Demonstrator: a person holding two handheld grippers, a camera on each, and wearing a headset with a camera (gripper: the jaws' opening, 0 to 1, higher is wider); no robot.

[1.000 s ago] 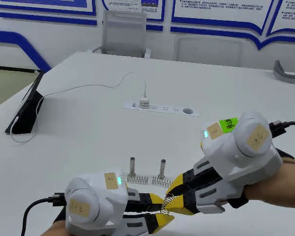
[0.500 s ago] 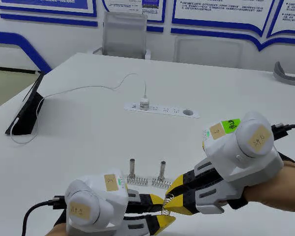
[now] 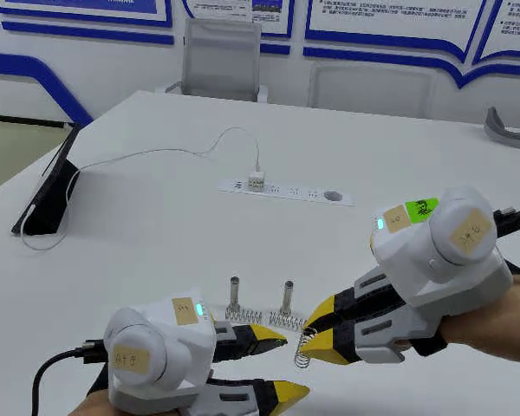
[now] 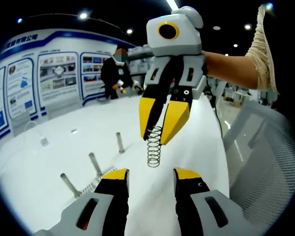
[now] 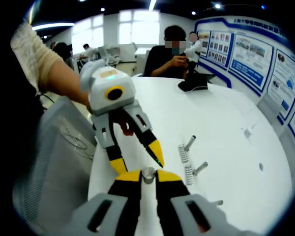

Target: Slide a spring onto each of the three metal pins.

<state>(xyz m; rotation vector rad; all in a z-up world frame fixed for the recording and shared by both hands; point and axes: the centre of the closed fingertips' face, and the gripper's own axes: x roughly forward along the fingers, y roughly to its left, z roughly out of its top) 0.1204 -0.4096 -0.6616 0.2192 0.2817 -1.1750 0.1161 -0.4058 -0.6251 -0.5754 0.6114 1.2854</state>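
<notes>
Two upright metal pins [image 3: 234, 290] [image 3: 287, 295] stand on the white table; the left gripper view has three in a row [image 4: 120, 142] [image 4: 95, 163] [image 4: 69, 184]. Two springs [image 3: 243, 315] [image 3: 285, 321] lie flat at their feet. My right gripper [image 3: 310, 334] is shut on the top end of a third spring [image 3: 302, 348], which hangs down from its yellow tips [image 4: 154, 147]. My left gripper [image 3: 288, 364] faces it from the left, open, with its jaws spread and nothing between them [image 4: 151, 174].
A white power strip [image 3: 282, 190] with a plugged-in cable lies mid-table. A dark tablet [image 3: 48, 195] leans at the left edge. Grey chairs [image 3: 219, 59] stand behind the table. Two people sit at the far end in the right gripper view [image 5: 176, 56].
My left gripper has opened and drawn back to the left, away from the spring. The right gripper, still shut on the spring, has shifted a little to the right.
</notes>
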